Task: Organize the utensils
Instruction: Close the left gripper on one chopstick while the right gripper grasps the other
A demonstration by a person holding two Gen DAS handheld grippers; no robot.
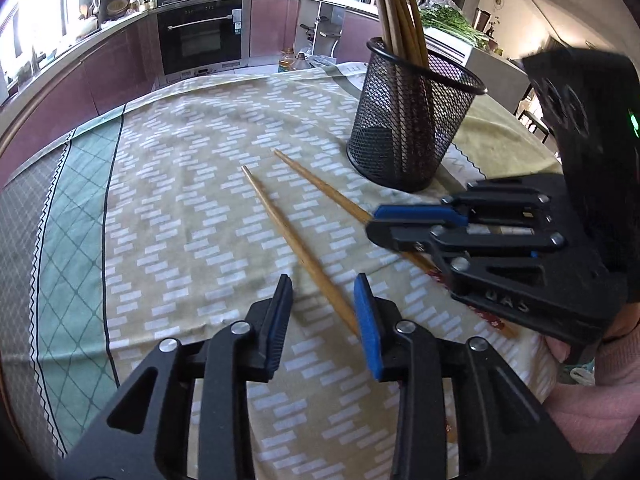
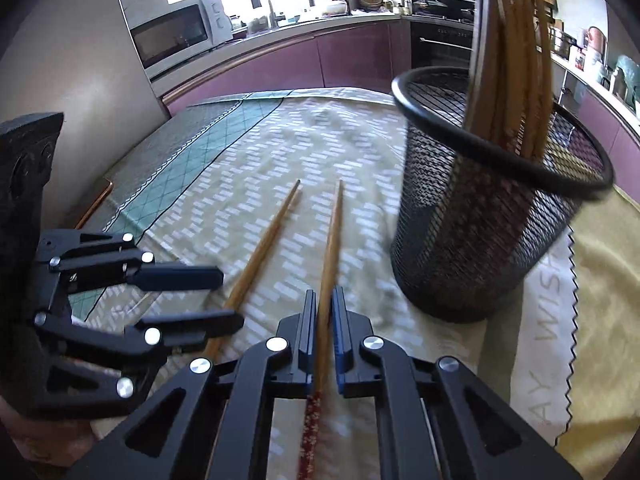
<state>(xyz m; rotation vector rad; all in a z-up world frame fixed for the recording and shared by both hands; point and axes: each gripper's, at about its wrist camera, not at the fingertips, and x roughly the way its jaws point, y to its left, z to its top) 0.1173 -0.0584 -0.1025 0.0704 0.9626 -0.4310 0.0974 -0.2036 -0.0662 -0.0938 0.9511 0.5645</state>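
Observation:
Two wooden chopsticks lie on the patterned tablecloth. My right gripper (image 2: 325,300) is shut on one chopstick (image 2: 332,240), whose red patterned end runs back between the fingers; the gripper also shows in the left wrist view (image 1: 374,220) over that chopstick (image 1: 320,186). My left gripper (image 1: 324,284) is open, its fingers on either side of the thick end of the other chopstick (image 1: 288,232), which also shows in the right wrist view (image 2: 260,248). The left gripper (image 2: 230,294) appears open there too. A black mesh holder (image 1: 412,120) with several chopsticks stands behind.
The mesh holder (image 2: 492,208) stands close on the right of the right gripper. The tablecloth (image 1: 180,184) covers the table, with a yellow cloth (image 2: 600,300) at the right. Kitchen cabinets and an oven (image 1: 200,36) lie beyond the far edge.

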